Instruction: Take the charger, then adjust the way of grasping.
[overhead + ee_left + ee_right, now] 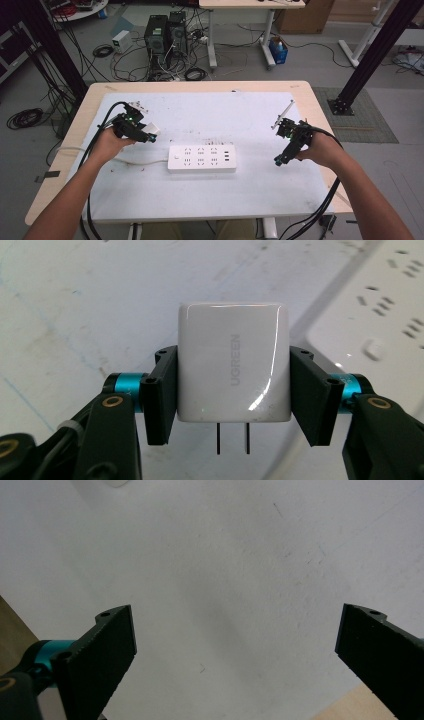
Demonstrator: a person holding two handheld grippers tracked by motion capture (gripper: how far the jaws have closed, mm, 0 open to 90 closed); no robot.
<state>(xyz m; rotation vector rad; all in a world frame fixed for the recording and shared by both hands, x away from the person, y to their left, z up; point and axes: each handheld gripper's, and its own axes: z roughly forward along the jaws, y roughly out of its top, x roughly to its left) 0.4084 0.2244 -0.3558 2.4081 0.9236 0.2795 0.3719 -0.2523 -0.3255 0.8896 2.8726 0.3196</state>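
My left gripper [233, 390] is shut on a white UGREEN charger [233, 362], its two prongs pointing down toward the camera. In the high view that left gripper [148, 134] holds the charger [151, 128] just left of and above a white power strip [201, 158] lying mid-table. A corner of the power strip [380, 315] with its sockets shows at the right of the left gripper view. My right gripper [279, 160] hovers right of the strip, and its jaws stand wide open [235, 645] over the bare white mat with nothing between them.
The white mat [200, 200] covers a wooden table [60, 165]. The strip's white cord [135, 161] runs left under my left hand. Beyond the table's far edge stand computer towers [165, 35], loose cables and a black frame post [370, 55].
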